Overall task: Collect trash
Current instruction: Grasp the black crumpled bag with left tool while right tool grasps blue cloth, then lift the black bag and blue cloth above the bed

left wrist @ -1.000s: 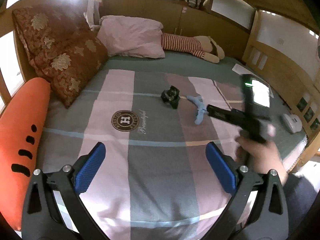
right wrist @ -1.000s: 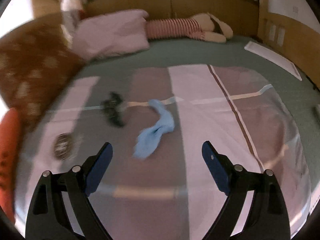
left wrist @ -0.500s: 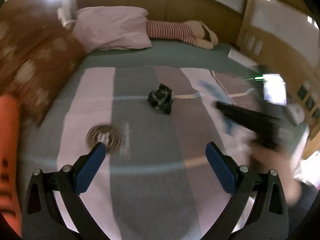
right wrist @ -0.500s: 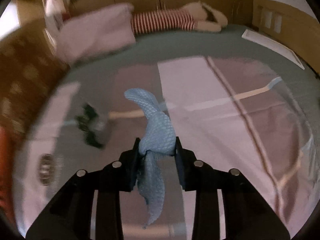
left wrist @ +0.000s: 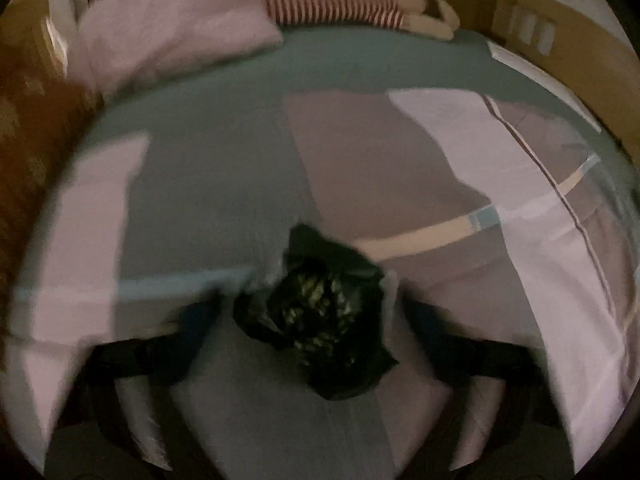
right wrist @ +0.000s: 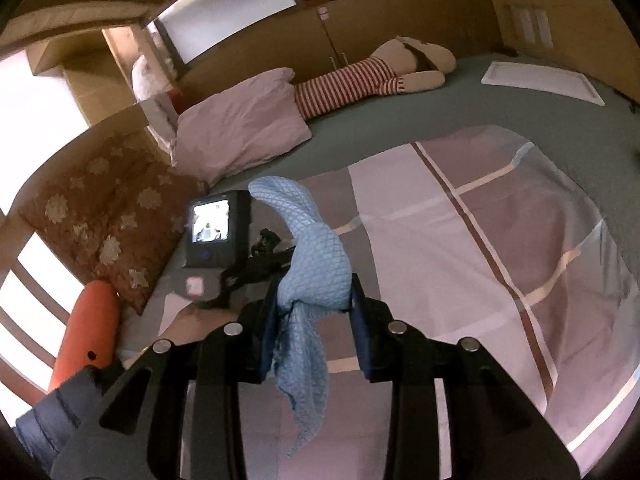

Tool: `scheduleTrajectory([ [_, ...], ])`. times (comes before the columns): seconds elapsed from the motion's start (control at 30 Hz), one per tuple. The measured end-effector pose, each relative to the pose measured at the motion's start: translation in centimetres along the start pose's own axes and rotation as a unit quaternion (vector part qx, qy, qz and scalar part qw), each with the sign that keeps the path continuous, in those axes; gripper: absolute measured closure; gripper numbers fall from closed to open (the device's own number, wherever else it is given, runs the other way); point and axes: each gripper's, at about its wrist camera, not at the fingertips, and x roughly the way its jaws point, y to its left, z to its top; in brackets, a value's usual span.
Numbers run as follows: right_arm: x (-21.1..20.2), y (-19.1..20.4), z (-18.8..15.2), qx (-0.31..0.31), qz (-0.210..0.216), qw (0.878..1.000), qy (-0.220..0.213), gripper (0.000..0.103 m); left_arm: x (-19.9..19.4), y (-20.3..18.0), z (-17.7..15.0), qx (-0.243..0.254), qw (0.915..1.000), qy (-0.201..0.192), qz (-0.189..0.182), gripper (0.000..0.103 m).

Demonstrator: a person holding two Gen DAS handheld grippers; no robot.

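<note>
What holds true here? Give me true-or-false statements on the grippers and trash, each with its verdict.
1. The right gripper is shut on the blue cloth. True.
2. The blue cloth lies flat on the bed. False: it hangs lifted in the right gripper.
3. The black crumpled bag sits between the fingers of the left gripper. True.
4. The left gripper has closed tight on the black crumpled bag. False: its fingers stand apart on either side.
5. The striped plush toy lies beside the black crumpled bag. False: it lies at the bed's far end.
</note>
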Motion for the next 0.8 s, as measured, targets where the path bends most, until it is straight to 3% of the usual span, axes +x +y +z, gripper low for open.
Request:
scheduleTrajectory([
  [0.13,0.4,0.0,-0.2,-0.015,-0.004,1.0,0.002,0.07,-4.4,1.6,-2.3,-0.052,0.9984,-0.015,-0.012,0.054],
  [0.37,-1.4,2.1,-1.1,-0.06,-0.001,0.998,-0.003,0.07,-19.3,0.8,-9.0,-0.01,0.9971,-0.075,-0.003,0.054],
  [0.53,-4.9,4.5,-4.3,-0.104,0.009,0.995,-0.006,0.07,-28.3,0.2,-16.0,-0.007,0.9929,-0.119,0.012,0.053],
  [0.8,-8.7,6.6,-9.9,-0.146,0.011,0.989,0.002,0.07,-31.3,0.5,-22.1,-0.027,0.9906,-0.133,0.016,0.052],
])
